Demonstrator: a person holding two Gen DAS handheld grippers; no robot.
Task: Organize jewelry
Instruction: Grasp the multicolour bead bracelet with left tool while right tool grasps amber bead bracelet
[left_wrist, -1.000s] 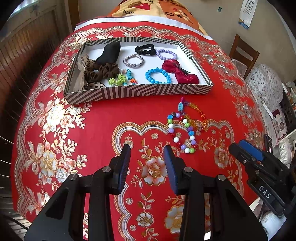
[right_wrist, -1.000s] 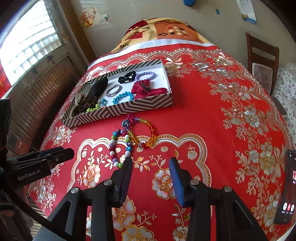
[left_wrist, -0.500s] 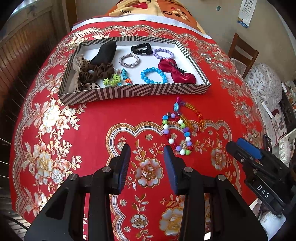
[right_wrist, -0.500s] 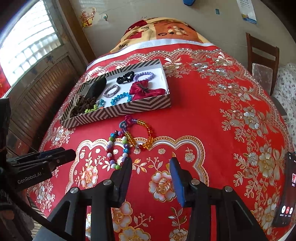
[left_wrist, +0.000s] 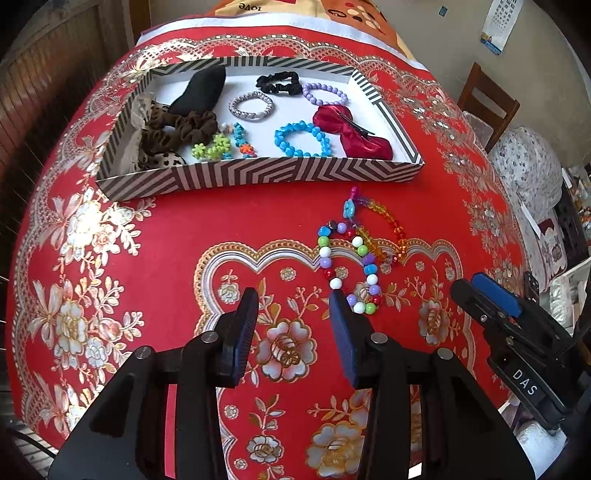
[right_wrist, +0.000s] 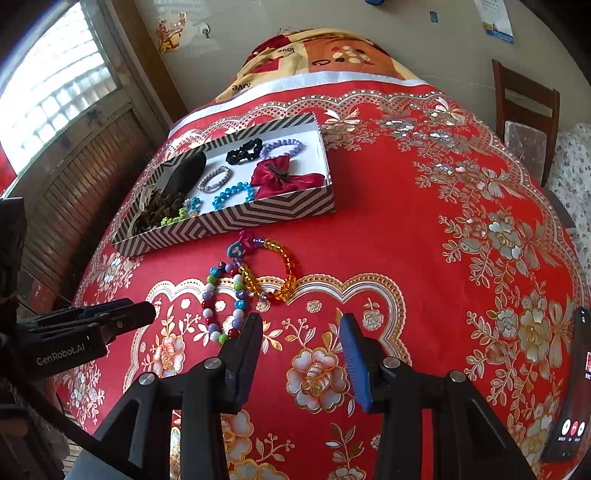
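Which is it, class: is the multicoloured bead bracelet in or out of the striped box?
Out: multicoloured bead bracelet lies on the tablecloth before the striped box.

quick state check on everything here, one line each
left gripper: jaws opening, nothing between them
right gripper: open, empty
box: lidless, holds hair ties and bracelets
multicolour bracelet: on the cloth, outside the box
amber bracelet: on the cloth, overlapping the multicolour one
phone: screen lit

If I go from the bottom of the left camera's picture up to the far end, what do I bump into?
Left gripper, jaws opening with nothing between them → colorful bead bracelet on the cloth → striped box → blue bead bracelet → silver bracelet → black scrunchie.
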